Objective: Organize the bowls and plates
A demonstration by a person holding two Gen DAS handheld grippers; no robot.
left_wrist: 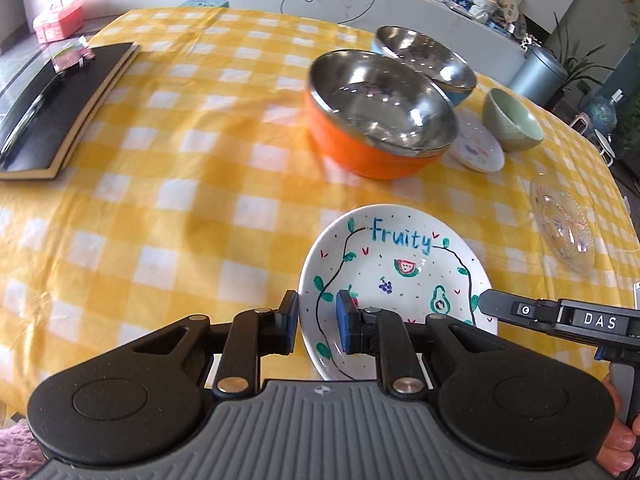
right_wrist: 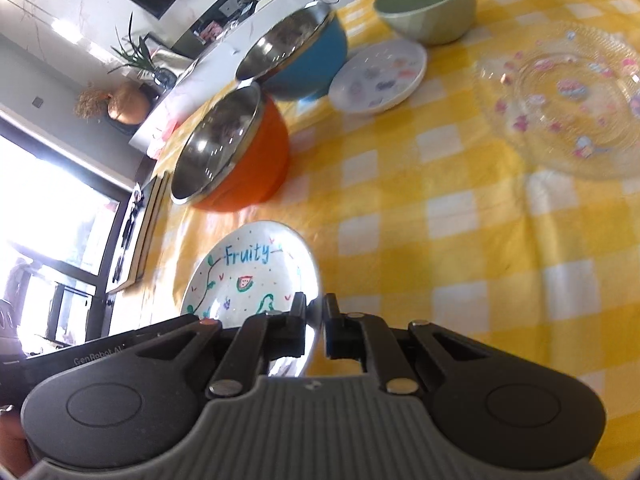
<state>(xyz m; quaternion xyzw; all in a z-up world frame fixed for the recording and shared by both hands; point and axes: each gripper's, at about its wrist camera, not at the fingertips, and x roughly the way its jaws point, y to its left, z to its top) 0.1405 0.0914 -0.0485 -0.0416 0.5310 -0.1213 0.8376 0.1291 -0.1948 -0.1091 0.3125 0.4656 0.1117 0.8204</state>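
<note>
A white "Fruity" plate (left_wrist: 394, 276) lies on the yellow checked tablecloth (left_wrist: 180, 200). My left gripper (left_wrist: 317, 322) straddles its left rim, fingers slightly apart, with one blue pad inside the plate. My right gripper (right_wrist: 314, 330) is shut on the plate's (right_wrist: 248, 276) right rim; its finger (left_wrist: 520, 310) shows in the left wrist view. Behind stand an orange steel bowl (left_wrist: 376, 120), a blue steel bowl (left_wrist: 432, 60), a green bowl (left_wrist: 512, 120), a small white plate (left_wrist: 478, 146) and a glass plate (left_wrist: 562, 228).
A black notebook with a pen (left_wrist: 56, 108) lies at the table's left. A pink box (left_wrist: 58, 20) and a grey bin (left_wrist: 538, 72) stand beyond the table. The glass plate (right_wrist: 568, 96) lies to the right in the right wrist view.
</note>
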